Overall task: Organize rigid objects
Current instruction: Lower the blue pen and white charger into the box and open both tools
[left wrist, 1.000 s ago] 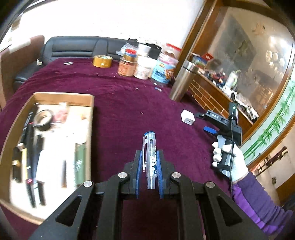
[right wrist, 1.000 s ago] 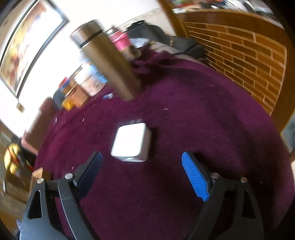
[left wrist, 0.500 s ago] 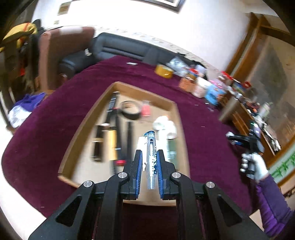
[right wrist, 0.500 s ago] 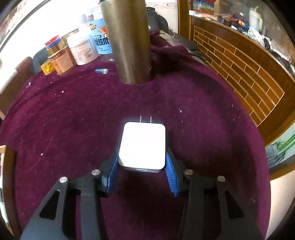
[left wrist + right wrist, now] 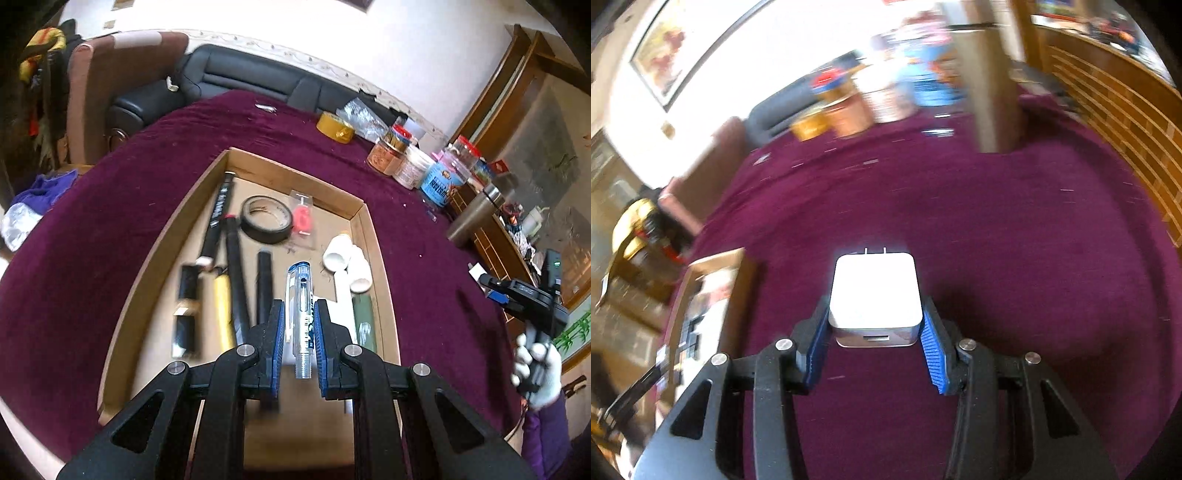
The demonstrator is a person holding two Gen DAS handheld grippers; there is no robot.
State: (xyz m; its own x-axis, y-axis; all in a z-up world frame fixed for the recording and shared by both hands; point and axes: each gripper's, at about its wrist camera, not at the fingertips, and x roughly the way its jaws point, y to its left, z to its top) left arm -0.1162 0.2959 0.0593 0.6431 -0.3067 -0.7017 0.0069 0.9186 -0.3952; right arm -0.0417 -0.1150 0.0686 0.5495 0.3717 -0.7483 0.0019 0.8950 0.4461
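Left wrist: my left gripper (image 5: pixel 300 345) is clamped on a clear blue-capped pen (image 5: pixel 302 314), held above the cardboard tray (image 5: pixel 373 236); its barrel print is unreadable.

Right wrist: my right gripper (image 5: pixel 873 325), having just closed, pinches a white plug-in charger (image 5: pixel 874 293) above the maroon tablecloth (image 5: pixel 1015 236); surroundings blurred.

- I count 1 cardboard tray (image 5: pixel 380 258) on the table.
- 2 tape rolls: 1 black (image 5: pixel 265 219) inside the tray, 1 yellow (image 5: pixel 334 126) outside it.
- 1 clear pen (image 5: pixel 302 317) and 1 white charger (image 5: pixel 875 295).
- 1 metal flask (image 5: pixel 474 218).
- About 4 jars (image 5: pixel 439 179) grouped at the far edge; blur keeps me from being sure.
- 2 grippers (image 5: pixel 301 345).
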